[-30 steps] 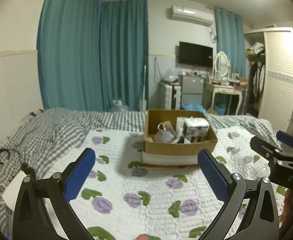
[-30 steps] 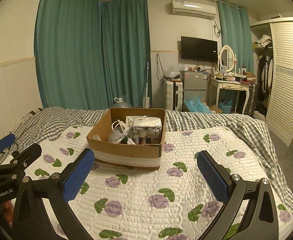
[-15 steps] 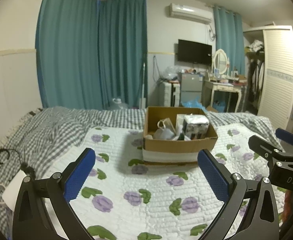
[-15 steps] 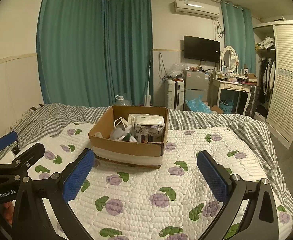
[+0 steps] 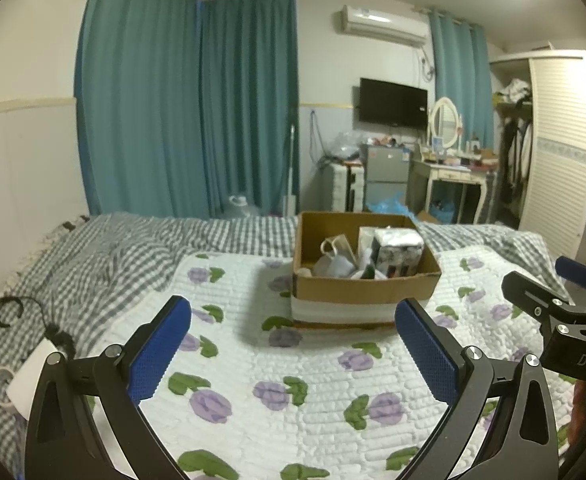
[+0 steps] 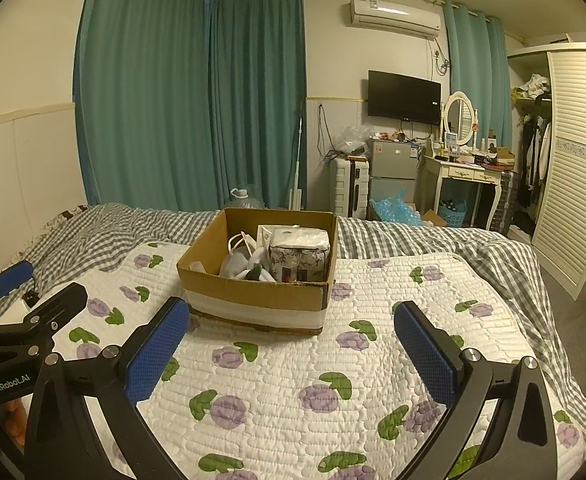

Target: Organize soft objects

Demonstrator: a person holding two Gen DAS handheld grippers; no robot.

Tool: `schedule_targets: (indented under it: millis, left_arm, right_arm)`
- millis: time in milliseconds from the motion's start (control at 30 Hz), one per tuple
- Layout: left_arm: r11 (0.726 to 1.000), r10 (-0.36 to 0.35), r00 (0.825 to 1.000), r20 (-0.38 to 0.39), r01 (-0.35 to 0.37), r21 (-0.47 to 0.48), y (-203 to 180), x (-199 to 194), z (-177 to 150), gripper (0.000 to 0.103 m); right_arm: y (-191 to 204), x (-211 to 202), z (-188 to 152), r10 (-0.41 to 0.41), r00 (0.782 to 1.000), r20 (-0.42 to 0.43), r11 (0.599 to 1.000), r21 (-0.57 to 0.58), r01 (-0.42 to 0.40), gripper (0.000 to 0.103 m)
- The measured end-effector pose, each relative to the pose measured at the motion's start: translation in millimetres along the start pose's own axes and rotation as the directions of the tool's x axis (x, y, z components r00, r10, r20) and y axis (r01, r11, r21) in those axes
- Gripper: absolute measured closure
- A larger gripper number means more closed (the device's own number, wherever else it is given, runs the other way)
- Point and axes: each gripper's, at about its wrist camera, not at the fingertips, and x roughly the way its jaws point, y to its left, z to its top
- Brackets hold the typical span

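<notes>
The bed (image 6: 473,264) fills the lower half of both views, its grey checked sheet showing along the far edge and sides. Over it lies a white quilt (image 5: 293,380) printed with purple flowers, cut off at the bottom of each frame by the gripper bodies.

A cardboard box (image 6: 253,296) stands on the quilt just above centre in the right wrist view and right of centre in the left wrist view (image 5: 365,288). Inside it a wrapped tissue pack (image 6: 299,254) stands upright at the right, beside a heap of white soft things (image 6: 239,266) that cannot be told apart (one dark green piece shows among them); the near wall hides their lower parts.

The left gripper (image 5: 293,348) is spread wide and holds nothing, above the quilt and short of the box. The right gripper (image 6: 291,344) is likewise spread wide and bare, its left finger (image 6: 153,354) overlapping the box's lower left corner.

A white card (image 5: 29,380) and a black cable (image 5: 9,312) lie at the lower left of the left wrist view, partly hidden.
</notes>
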Motion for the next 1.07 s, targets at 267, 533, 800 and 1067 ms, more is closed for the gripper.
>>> schedule_targets:
  millis: [267, 533, 800, 1067]
  left_arm:
    - [1.0, 0.002, 1.0, -0.001, -0.002, 0.001, -0.1, -0.4, -0.8, 0.0]
    - [1.0, 0.004, 1.0, -0.002, -0.004, 0.0, -0.4, -0.5, -1.6, 0.0]
    - [1.0, 0.007, 1.0, 0.002, -0.007, -0.002, -0.3, -0.8, -1.4, 0.0]
    - [1.0, 0.006, 1.0, 0.008, -0.006, -0.004, 4.0, -0.1, -1.9, 0.0]
  right_arm:
    - [0.0, 0.9, -3.3, 0.003, 1.0, -0.004, 1.0, -0.002, -0.003, 0.0]
    - [-0.2, 0.6, -5.3, 0.005, 1.0, -0.008, 1.0, -0.002, -0.005, 0.0]
    - [-0.2, 0.9, -6.2, 0.006, 1.0, -0.01, 1.0, -0.003, -0.006, 0.0]
    - [-1.3, 0.5, -10.9, 0.008, 1.0, -0.015, 1.0, 0.002, -0.008, 0.0]
